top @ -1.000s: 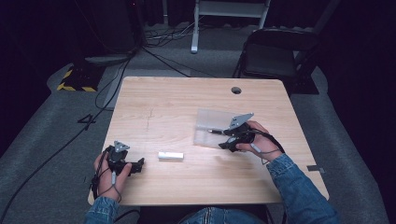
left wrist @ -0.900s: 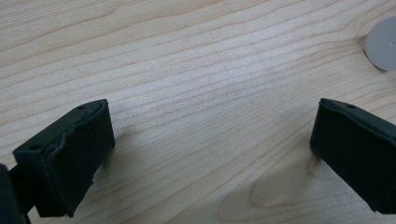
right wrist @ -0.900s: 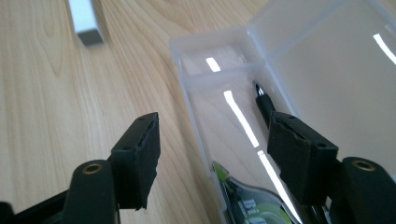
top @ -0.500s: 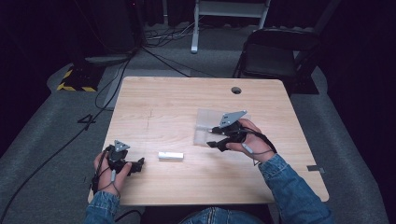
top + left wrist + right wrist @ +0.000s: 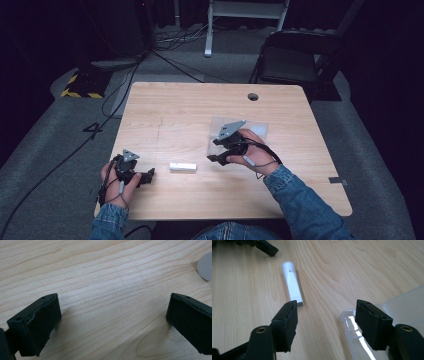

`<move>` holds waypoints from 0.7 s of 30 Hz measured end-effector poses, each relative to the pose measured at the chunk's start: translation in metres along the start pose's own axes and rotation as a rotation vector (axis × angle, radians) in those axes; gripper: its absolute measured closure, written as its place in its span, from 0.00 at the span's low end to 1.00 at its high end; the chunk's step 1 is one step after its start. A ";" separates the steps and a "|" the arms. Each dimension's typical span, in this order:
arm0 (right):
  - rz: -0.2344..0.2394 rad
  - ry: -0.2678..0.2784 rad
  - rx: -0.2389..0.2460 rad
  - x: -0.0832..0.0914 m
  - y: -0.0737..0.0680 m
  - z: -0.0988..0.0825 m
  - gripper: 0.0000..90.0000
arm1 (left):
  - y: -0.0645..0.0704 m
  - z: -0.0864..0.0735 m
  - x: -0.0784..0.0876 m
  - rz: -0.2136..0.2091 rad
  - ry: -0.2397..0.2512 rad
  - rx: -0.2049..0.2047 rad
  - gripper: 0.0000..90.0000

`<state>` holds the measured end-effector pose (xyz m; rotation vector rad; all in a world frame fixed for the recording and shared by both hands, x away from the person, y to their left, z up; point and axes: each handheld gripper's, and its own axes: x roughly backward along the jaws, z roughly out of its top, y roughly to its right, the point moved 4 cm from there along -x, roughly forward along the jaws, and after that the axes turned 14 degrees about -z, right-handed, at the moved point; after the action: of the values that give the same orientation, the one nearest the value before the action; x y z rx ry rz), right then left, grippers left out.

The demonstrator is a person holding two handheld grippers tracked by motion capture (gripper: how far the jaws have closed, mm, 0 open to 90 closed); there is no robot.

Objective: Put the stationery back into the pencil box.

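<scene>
A small white tube [image 5: 182,167] lies flat on the wooden table [image 5: 190,110], between my two hands. In the right gripper view the white tube [image 5: 292,283] stretches away just beyond the left jaw, cap end farthest. My right gripper [image 5: 212,159] hovers open over the left edge of a clear plastic box [image 5: 260,131], jaws pointing left toward the tube with nothing between them. The box's corner [image 5: 352,327] sits under the right jaw in the right gripper view [image 5: 325,325]. My left gripper [image 5: 150,175] rests near the front left of the table, open and empty [image 5: 112,322], aimed at the tube's end [image 5: 205,266].
A round cable hole [image 5: 253,96] is in the table's far right part. A folding chair [image 5: 295,60] and a white stand [image 5: 245,15] are beyond the far edge. Cables [image 5: 125,90] trail over the grey floor at left.
My right gripper has moved left and slightly toward me, from over the clear box to its left edge, nearer the tube. The left gripper and the tube have stayed put.
</scene>
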<state>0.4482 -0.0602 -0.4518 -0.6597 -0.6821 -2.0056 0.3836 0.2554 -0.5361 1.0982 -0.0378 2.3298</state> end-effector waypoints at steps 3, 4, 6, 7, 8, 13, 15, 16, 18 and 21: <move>0.008 -0.002 0.003 -0.006 -0.005 0.004 0.40 | 0.000 0.000 0.000 0.000 0.000 0.000 0.00; 0.010 -0.005 0.004 -0.007 -0.007 0.005 0.40 | 0.000 0.000 0.000 0.000 0.000 0.000 0.00; 0.021 -0.002 0.012 -0.013 -0.014 0.008 0.40 | 0.000 0.000 0.000 0.000 0.000 0.000 0.00; 0.029 -0.006 0.017 -0.016 -0.017 0.009 0.40 | 0.000 0.000 0.000 0.000 0.000 0.000 0.00; 0.034 -0.007 0.018 -0.018 -0.019 0.010 0.41 | 0.000 0.000 0.000 0.000 0.000 0.000 0.00; 0.066 -0.025 0.036 -0.034 -0.033 0.015 0.42 | 0.000 0.000 0.000 0.000 0.000 0.000 0.00; 0.079 -0.038 0.037 -0.039 -0.037 0.016 0.43 | 0.000 0.000 0.000 0.000 0.000 0.000 0.00; 0.080 -0.040 0.047 -0.042 -0.039 0.016 0.43 | 0.000 0.000 0.000 0.000 0.000 0.000 0.00; 0.092 -0.053 0.059 -0.050 -0.044 0.018 0.45 | 0.000 0.000 0.000 0.001 0.000 0.000 0.00; 0.096 -0.059 0.068 -0.054 -0.048 0.019 0.46 | 0.000 0.000 0.000 0.000 0.000 0.000 0.00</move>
<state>0.4351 0.0054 -0.4845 -0.7007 -0.7371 -1.8735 0.3835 0.2553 -0.5361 1.0986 -0.0380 2.3301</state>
